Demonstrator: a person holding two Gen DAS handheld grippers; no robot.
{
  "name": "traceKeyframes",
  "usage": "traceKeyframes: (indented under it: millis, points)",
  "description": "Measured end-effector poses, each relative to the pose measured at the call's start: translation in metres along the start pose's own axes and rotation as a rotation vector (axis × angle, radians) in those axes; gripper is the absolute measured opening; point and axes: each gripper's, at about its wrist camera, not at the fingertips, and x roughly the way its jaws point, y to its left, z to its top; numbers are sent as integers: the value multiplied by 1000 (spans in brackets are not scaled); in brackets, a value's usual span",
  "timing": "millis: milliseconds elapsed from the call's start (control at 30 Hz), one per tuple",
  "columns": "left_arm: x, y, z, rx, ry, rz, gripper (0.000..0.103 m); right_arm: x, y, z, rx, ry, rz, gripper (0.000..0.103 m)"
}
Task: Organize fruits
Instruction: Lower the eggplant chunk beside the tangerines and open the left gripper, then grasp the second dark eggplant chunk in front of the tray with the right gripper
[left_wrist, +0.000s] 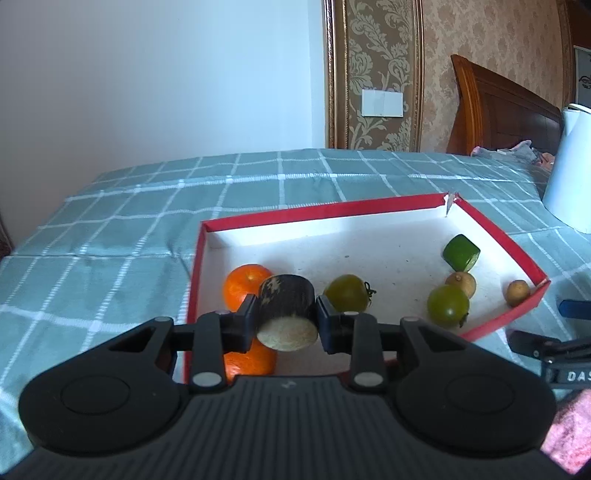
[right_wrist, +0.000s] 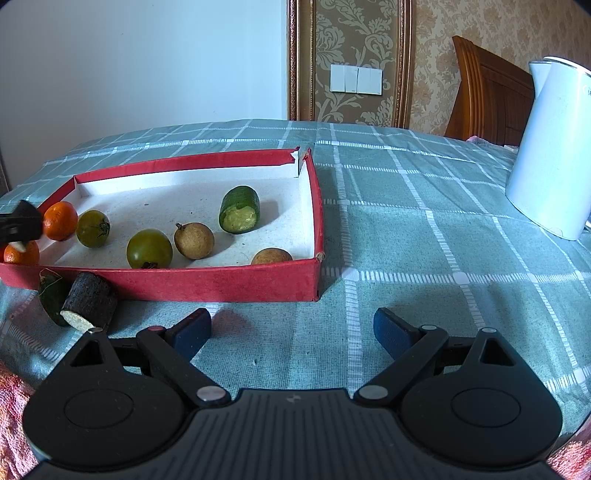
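Left gripper (left_wrist: 286, 320) clamps a dark cucumber chunk (left_wrist: 286, 312) — long axis toward camera, cut face nearest — above the red tray (left_wrist: 369, 207), beside two oranges (left_wrist: 245, 282). Right gripper (right_wrist: 291, 332) open, empty, farther off.

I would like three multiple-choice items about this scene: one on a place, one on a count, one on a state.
1. Relative to the red box, the white kettle stands: A inside; B to its right; C to its left.
2. Oranges in the box: A one; B two; C four.
3. The left gripper is: A open, empty; B shut on an orange; C shut on a dark chunk.
Key: 1 B, it stands on the cloth past the right wall; 2 B, both lie at the left end; 3 C, pads press its sides.
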Motion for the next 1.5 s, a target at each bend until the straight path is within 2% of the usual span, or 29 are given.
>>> traceKeyframes:
  millis: [167, 267, 333, 400, 533, 633, 733, 933, 1067, 1200, 1333, 1500]
  points:
    - [11, -3, -6, 21, -11, 4, 31, 0, 0, 0, 0, 0, 0, 96]
    - [9, -5, -7, 29, -26, 20, 36, 0, 0, 0, -1, 0, 0, 96]
    - [5, -2, -8, 23, -38, 31, 42, 0, 0, 0, 0, 0, 0, 96]
    - [-2, 2, -10, 5, -57, 33, 60, 0, 0, 0, 0, 0, 0, 96]
    - [-23, 10, -19, -27, -98, 41, 69, 0, 0, 0, 0, 0, -1, 96]
    - [-39, 12, -29, -45, -129, 39, 79, 0, 0, 0, 0, 0, 0, 96]
    - [-49, 8, -41, -24, -145, 46, 81, 0, 0, 0, 1, 0, 2, 97]
    - [-50, 2, -56, 3, -118, 59, 81, -5, -2, -3, 11, -25, 16, 97]
    - [-51, 8, -59, -24, -114, 54, 86, -23, -1, -9, 45, -40, 111, 97]
    - [-45, 14, -58, -51, -71, 60, 87, -36, 19, -14, 13, -52, 183, 97]
    - [-40, 24, -58, -97, -37, 49, 87, -41, 42, -14, -44, -75, 203, 96]
    - [-26, 31, -57, -131, 47, 30, 87, -38, 68, -11, -94, -71, 216, 96]
